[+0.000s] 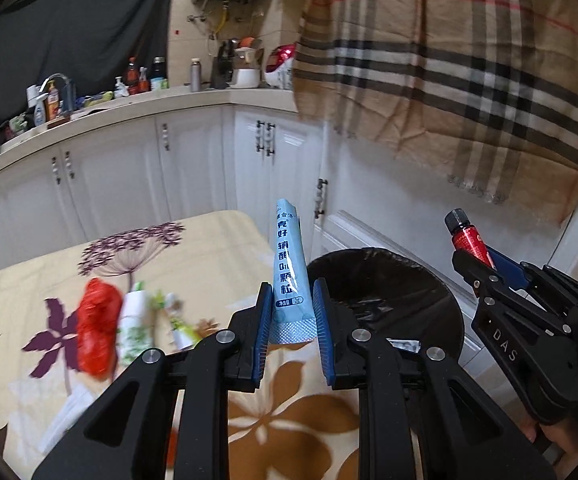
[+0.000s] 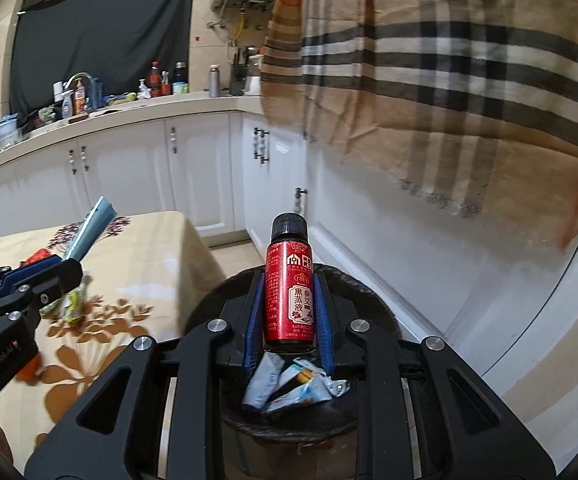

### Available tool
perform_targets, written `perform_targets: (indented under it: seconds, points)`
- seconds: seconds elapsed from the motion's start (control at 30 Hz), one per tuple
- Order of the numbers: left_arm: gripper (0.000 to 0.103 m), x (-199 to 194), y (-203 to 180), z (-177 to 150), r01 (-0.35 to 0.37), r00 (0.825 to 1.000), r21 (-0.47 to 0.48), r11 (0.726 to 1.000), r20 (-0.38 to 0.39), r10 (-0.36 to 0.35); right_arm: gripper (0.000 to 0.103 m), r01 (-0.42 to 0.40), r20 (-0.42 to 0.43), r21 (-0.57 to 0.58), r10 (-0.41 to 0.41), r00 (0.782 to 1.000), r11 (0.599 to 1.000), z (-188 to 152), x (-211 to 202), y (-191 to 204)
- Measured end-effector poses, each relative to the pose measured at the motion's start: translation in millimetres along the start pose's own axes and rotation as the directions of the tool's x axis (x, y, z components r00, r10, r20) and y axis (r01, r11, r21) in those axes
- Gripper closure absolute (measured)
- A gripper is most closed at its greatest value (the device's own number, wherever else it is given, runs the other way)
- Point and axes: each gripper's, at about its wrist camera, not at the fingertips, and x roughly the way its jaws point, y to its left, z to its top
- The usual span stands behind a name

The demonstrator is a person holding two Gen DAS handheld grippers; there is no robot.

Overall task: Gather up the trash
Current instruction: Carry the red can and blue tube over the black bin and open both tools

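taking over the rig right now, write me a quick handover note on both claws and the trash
Left claw: shut on the blue sachet, held above the table edge beside the bin.
Right claw: shut on the red bottle, directly over the bin.
Done: several wrappers already lie in the bin.
Left: drop the bottle, then the sachet; then fetch the red bag and the white-green packets on the floral tablecloth.

sachet [image 1: 289, 264] light blue | bottle [image 2: 289, 296] red, black cap | tablecloth [image 1: 217, 248] cream floral
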Motion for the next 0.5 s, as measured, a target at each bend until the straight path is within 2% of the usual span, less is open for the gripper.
perform_targets:
  seconds: [0.27,0.5]
  points:
    - [0.081,41.7,-33.3,4.4,0.010,0.999,0.067,0.998,-0.039,-0.007,0.080,0.024,-0.016,0.033,-0.023,1.000,0.999,-5.1,25.1,-23.4]
    - [0.081,72.2,-47.8,7.7,0.010,0.997,0.085,0.996,-0.071,-0.003,0.080,0.034,-0.030,0.066,-0.032,0.999,0.997,-8.1,48.1,-38.4]
